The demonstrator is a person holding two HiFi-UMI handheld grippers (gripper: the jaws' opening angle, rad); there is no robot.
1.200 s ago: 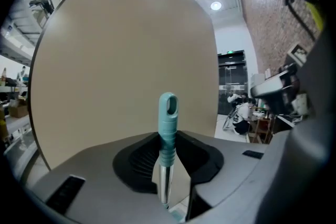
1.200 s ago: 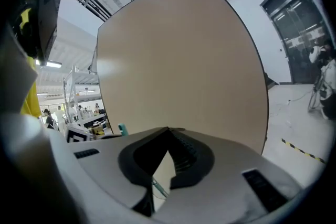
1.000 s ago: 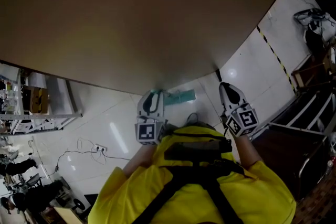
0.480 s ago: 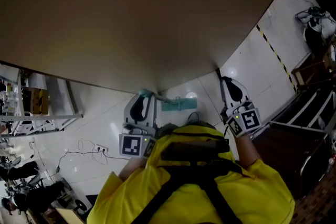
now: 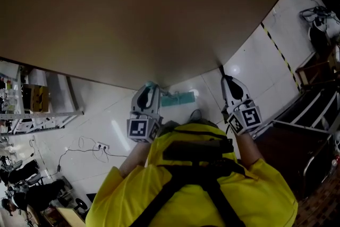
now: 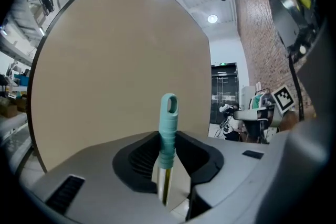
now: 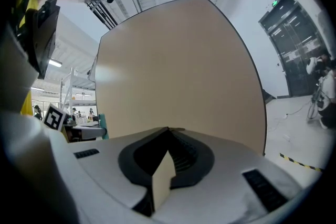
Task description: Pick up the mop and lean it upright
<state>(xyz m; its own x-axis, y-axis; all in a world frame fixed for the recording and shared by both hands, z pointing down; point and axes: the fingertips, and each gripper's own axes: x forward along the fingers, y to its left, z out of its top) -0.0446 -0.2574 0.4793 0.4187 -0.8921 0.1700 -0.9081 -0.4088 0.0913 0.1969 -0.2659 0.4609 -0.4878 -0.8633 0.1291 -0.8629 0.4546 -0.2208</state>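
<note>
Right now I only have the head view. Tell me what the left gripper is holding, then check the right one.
Observer: In the left gripper view, the left gripper is shut on the mop handle, gripping the metal shaft just below its teal grip.
Operator: Report the handle's tip.
Observer: The teal end, with its hanging hole, sticks out past the jaws in front of the beige panel.
Operator: Now the right one.
Observer: In the right gripper view, the right gripper has its jaws together with nothing between them.
</note>
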